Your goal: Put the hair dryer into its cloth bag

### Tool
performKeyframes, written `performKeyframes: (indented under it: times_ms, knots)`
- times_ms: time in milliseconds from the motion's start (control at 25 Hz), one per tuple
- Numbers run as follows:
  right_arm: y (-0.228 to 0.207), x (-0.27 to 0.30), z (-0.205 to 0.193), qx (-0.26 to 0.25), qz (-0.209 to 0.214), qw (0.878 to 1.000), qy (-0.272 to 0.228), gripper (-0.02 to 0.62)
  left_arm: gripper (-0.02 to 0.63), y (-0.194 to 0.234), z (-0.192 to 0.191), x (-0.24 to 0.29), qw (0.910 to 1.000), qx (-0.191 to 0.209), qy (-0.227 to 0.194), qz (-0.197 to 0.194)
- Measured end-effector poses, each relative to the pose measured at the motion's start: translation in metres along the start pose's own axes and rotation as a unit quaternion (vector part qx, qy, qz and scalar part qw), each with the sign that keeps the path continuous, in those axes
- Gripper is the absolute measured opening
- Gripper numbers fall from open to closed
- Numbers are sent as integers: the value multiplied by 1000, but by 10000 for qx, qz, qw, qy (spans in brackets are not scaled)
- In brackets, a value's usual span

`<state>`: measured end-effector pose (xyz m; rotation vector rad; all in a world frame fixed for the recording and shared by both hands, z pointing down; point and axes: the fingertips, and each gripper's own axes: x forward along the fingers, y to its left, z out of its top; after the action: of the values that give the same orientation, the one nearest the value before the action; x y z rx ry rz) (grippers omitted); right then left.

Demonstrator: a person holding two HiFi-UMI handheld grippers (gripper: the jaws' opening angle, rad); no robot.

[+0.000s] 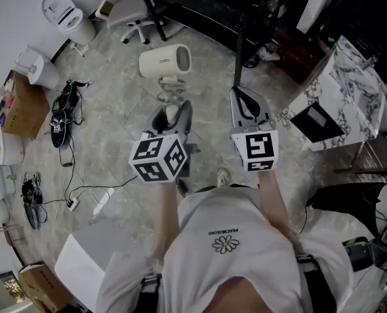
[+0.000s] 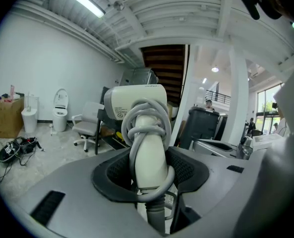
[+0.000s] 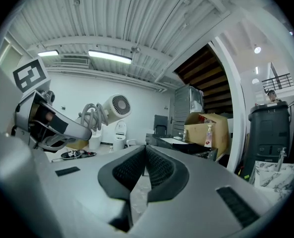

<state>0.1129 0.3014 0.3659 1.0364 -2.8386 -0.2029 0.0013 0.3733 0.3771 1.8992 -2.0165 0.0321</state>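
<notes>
Obs: dryer aloft over floor, handle clamped in left hand-held gripper; right hand-held gripper jaws together, empty. No bag visible. Risk: cord wrapped round handle may loosen, snag bag mouth.

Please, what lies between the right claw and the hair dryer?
Nothing: in the head view only floor shows between the shut right claw and the hair dryer, which the left claw holds.
</notes>
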Motion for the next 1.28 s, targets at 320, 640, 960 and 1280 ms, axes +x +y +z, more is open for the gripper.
performKeyframes:
  times_ms: [320, 640, 960, 1280]
  knots:
    - [-19, 12, -7, -12, 137, 9999, -73, 12, 192, -8, 4, 25, 9999, -94, -43, -89]
    - [-41, 50, -7, -148, 80, 9998, -106, 12, 192, 11, 20, 70, 9997, -178, -144, -98]
    - [-87, 129, -7, -255, -280, 9993, -14, 12, 192, 45, 60, 158, 9992, -113, -185, -330]
    - [-154, 255, 4, -226, -734, 9968, 209, 12, 192, 94, 132, 285, 9973, 59, -141, -713]
